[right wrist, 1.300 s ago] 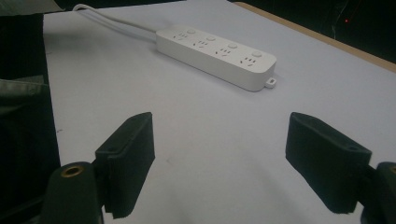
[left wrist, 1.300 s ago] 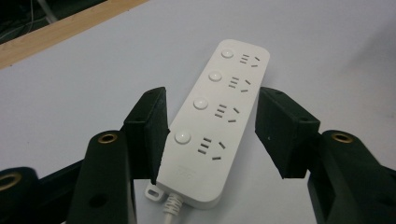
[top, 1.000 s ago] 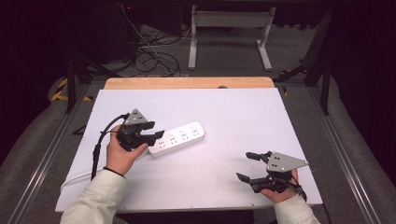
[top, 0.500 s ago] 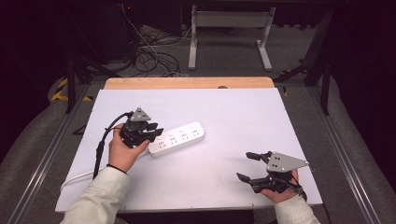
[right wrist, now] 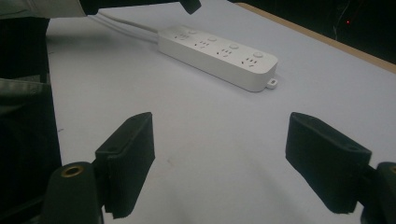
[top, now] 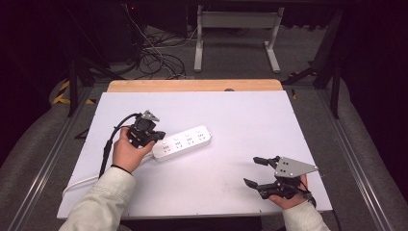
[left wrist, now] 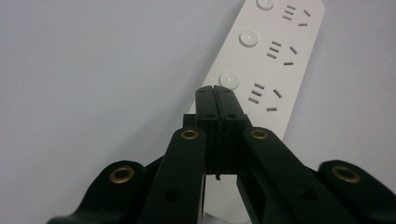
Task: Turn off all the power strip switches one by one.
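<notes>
We are observing the left gripper, its jaws having just been closing and now pressed together on nothing, hovering over the near end of the white power strip lying on the worktop, while the right gripper is sitting wide apart.

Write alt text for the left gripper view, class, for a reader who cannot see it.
The left gripper, its two black jaws shut together with nothing between them, points its tips over a white power strip beside one round button. The strip lies slantwise on a pale table.
</notes>
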Action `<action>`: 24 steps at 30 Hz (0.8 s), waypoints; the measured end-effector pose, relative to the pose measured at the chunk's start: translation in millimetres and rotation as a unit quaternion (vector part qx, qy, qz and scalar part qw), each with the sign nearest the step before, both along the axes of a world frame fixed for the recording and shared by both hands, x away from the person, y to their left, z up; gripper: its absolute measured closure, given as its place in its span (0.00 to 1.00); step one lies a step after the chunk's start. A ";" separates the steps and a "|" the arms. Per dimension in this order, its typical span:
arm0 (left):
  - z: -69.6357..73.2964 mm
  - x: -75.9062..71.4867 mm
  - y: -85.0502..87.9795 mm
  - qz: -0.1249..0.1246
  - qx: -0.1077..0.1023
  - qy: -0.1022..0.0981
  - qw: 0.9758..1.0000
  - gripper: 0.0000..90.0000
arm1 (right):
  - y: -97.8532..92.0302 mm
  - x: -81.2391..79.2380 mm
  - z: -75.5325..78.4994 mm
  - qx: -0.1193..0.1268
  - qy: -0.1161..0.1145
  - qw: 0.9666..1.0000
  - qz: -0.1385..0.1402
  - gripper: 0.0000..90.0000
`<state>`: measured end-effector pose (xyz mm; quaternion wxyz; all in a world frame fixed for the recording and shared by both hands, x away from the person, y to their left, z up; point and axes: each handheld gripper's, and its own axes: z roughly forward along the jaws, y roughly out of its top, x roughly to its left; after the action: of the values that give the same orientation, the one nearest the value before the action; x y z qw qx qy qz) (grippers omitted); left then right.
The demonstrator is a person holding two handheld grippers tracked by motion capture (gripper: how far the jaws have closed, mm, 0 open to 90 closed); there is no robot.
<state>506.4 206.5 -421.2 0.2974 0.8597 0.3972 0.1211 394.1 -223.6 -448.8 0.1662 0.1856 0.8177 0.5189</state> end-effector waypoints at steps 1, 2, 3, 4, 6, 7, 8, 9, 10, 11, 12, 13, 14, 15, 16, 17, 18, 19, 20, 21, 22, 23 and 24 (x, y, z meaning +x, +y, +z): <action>-1.9 3.1 -2.3 -0.002 0.009 0.012 1.000 1.00 | 0.0 0.0 0.1 0.000 0.000 1.000 0.000 0.27; -2.6 4.6 -3.3 -0.003 0.013 0.016 1.000 1.00 | -0.1 -0.1 0.2 0.000 0.000 1.000 0.000 0.27; -3.6 6.3 -4.7 -0.005 0.019 0.022 1.000 1.00 | -0.1 0.0 0.1 0.000 0.000 1.000 0.000 0.27; -4.1 7.2 -5.5 -0.005 0.021 0.026 0.999 1.00 | -0.1 0.0 0.0 0.000 0.000 1.000 0.000 0.27; -5.7 9.4 -7.4 -0.005 0.031 0.031 0.999 1.00 | -0.1 0.2 -0.2 0.000 0.001 1.000 0.001 0.27; -5.7 9.4 -7.4 -0.005 0.031 0.031 0.999 1.00 | 0.1 0.3 -0.3 -0.001 0.001 1.000 0.002 0.27; -7.0 11.6 -7.7 -0.003 0.033 0.040 0.999 1.00 | 0.2 0.2 -0.3 -0.001 0.001 1.000 0.002 0.27; -8.3 12.9 -8.0 -0.001 0.036 0.045 0.998 1.00 | 0.2 0.1 -0.3 -0.001 0.001 1.000 0.002 0.27; -9.2 13.7 -8.4 -0.001 0.038 0.049 0.998 1.00 | 0.1 0.1 -0.2 -0.001 0.000 1.000 0.002 0.27; -9.2 13.7 -8.4 -0.001 0.038 0.049 0.998 1.00 | 0.0 0.1 -0.2 -0.001 0.000 1.000 0.002 0.27; -10.2 14.4 -8.7 -0.001 0.039 0.053 0.998 1.00 | -0.1 0.1 -0.2 -0.001 0.001 1.000 0.002 0.27; -11.6 15.6 -9.3 0.000 0.042 0.056 0.998 1.00 | -0.1 0.2 -0.3 -0.001 0.001 1.000 0.002 0.27; -11.6 15.6 -9.3 0.000 0.042 0.056 0.998 1.00 | 0.0 0.2 -0.3 -0.001 0.001 1.000 0.002 0.27; -12.0 16.0 -9.5 0.000 0.042 0.056 0.998 1.00 | 0.2 0.2 -0.3 -0.001 0.000 1.000 0.003 0.27; -12.0 16.4 -9.4 0.001 0.041 0.056 0.998 1.00 | 0.3 0.1 -0.3 -0.002 0.000 1.000 0.003 0.27; -12.2 16.6 -9.4 0.002 0.039 0.056 0.998 1.00 | 0.4 0.1 -0.4 -0.002 0.001 1.000 0.004 0.27; -12.4 16.8 -9.5 0.002 0.037 0.056 0.998 1.00 | 0.5 0.2 -0.6 -0.002 0.002 1.000 0.004 0.27; -12.7 17.2 -9.6 0.003 0.033 0.057 0.998 1.00 | 0.6 0.3 -0.8 -0.003 0.002 1.000 0.004 0.27; -12.7 17.2 -9.6 0.003 0.033 0.057 0.998 1.00 | 0.6 0.3 -0.8 -0.003 0.002 1.000 0.004 0.27; -12.8 17.4 -9.6 0.003 0.033 0.057 0.998 1.00 | 0.8 0.2 -0.8 -0.003 0.002 1.000 0.005 0.27; -13.3 17.5 -9.9 0.005 0.034 0.058 0.998 1.00 | 0.9 0.2 -0.9 -0.004 0.002 1.000 0.004 0.27; -13.3 17.5 -9.9 0.005 0.034 0.058 0.998 1.00 | 0.9 0.2 -0.9 -0.003 0.002 1.000 0.004 0.27; -13.6 17.7 -9.9 0.005 0.033 0.058 0.998 1.00 | 0.9 0.2 -0.9 -0.003 0.002 1.000 0.004 0.27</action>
<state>524.1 196.6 -434.8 0.2447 0.8728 0.4135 0.0856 394.4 -222.7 -449.7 0.1631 0.1823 0.8206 0.5165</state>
